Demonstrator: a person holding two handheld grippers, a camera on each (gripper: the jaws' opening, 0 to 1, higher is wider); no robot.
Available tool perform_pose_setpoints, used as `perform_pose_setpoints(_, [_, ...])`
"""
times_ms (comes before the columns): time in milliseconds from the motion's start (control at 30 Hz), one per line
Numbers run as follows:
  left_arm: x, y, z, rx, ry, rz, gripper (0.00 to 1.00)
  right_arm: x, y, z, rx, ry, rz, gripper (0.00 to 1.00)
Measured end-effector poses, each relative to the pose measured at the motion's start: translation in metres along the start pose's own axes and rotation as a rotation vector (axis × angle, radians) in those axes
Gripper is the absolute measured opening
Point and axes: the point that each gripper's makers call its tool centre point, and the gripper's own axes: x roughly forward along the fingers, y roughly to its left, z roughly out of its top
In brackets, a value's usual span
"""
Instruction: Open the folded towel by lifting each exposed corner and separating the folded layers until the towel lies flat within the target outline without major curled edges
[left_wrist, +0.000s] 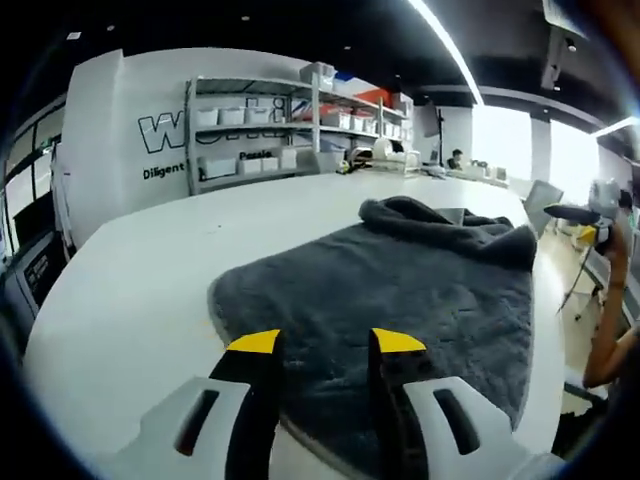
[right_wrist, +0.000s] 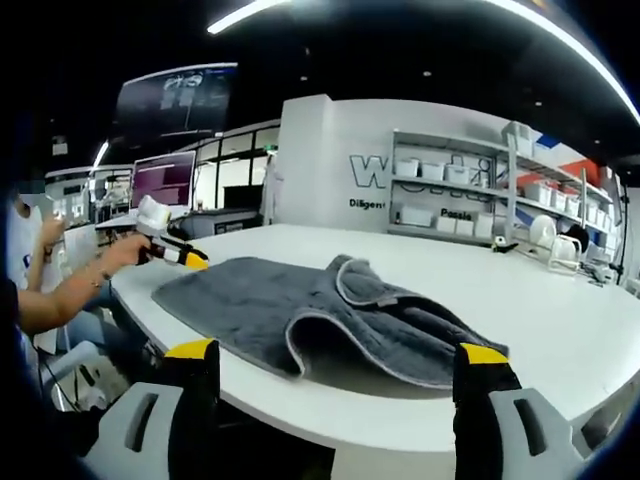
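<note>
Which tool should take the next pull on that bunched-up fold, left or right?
Right, probably. The right tool is open and faces the bunched fold of the grey towel. The left tool sits over the flat end.

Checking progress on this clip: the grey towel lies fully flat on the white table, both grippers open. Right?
Not fully flat. In the right gripper view the grey towel has its near part bunched in folds on the white table. The left gripper and right gripper are open.

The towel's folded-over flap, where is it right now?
In the right gripper view, the flap lies on the grey towel, toward the right gripper; the left gripper is at the far corner.
</note>
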Motion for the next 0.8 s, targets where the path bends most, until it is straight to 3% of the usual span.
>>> perform_pose_setpoints(133, [0.008,0.007,-0.007,-0.031,0.03,0.003,0.26,0.001,-0.004,-0.001,0.009,0.003,-0.003,0.99])
perform_pose_setpoints(367, [0.014,0.008,-0.022,-0.006,0.091,-0.005,0.15,0.0,-0.007,-0.001,0.023,-0.004,-0.009,0.99])
perform_pose_setpoints(800, [0.014,0.011,-0.024,0.021,0.095,-0.01,0.04,0.0,-0.012,-0.003,0.027,0.012,-0.007,0.99])
